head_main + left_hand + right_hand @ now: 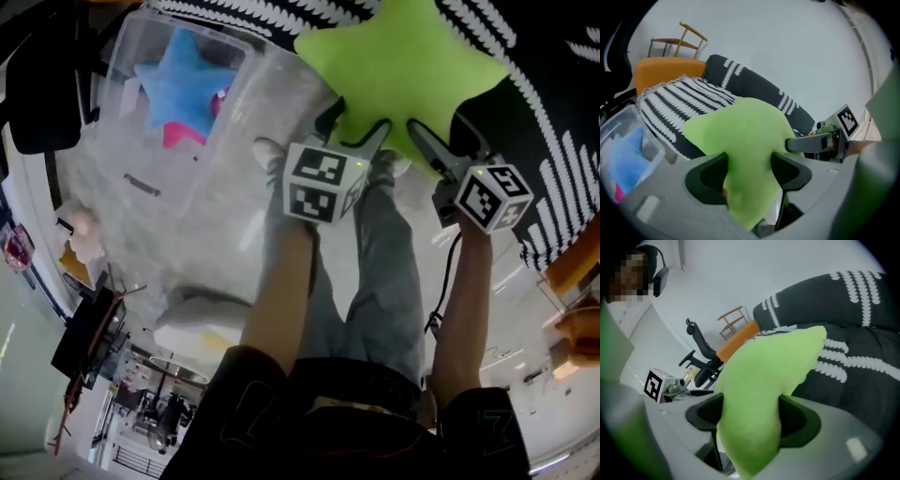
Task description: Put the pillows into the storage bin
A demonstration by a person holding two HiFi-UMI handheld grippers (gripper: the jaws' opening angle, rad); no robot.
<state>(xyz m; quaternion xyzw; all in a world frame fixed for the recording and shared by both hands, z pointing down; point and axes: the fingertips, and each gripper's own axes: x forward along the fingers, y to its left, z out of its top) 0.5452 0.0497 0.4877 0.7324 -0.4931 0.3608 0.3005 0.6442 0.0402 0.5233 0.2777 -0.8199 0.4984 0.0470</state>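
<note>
Pillow (403,66) is at the far side over the sofa (553,112), w/ left gripper (358,129) & right gripper (441,133) side by side clamped on its near edge. Storage bin (155,192) sits to the left, another pillow (183,84) inside it.

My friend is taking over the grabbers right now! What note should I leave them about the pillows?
Left gripper: jaws shut on one arm of the green star pillow.
Right gripper: jaws shut on another arm of it.
Where: the pillow is over by the striped sofa, not in the storage bin.
Done: the blue star pillow lies in the bin, with something pink by it.
Left: carry the green one across to the bin and let go.
</note>
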